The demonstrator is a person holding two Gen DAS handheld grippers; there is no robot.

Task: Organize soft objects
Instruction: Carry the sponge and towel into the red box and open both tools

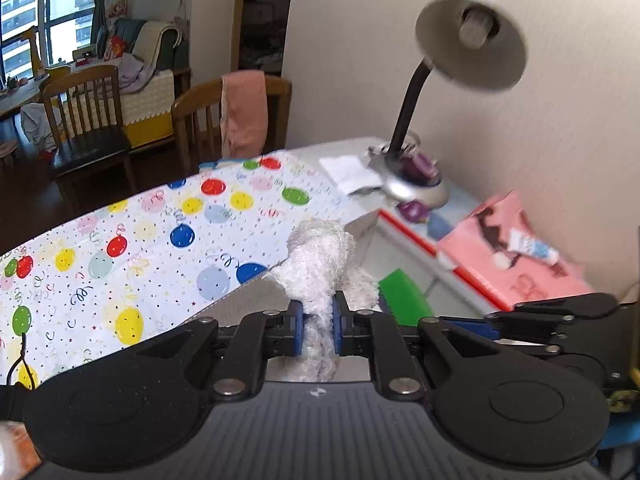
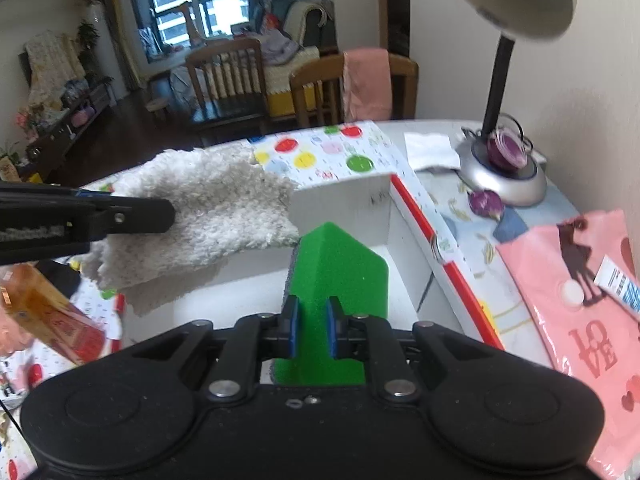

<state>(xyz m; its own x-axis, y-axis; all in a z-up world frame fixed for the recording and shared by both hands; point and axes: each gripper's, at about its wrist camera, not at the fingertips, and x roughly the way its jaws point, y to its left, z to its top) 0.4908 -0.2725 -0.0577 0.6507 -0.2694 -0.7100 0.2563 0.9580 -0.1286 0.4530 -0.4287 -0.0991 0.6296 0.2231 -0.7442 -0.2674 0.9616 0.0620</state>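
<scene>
Two soft, light items held: left gripper [image 1: 317, 322] jaws pinch the limp white cloth [image 1: 318, 264]; right gripper [image 2: 312, 330] jaws squeeze the springy green sponge [image 2: 340, 276] at its near edge, above the white box [image 2: 340, 192].

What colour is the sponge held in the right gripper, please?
Bright green sponge, clearest in the right wrist view.

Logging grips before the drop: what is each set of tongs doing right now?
Left tongs: closed on the white fluffy cloth.
Right tongs: closed on the green sponge.
</scene>
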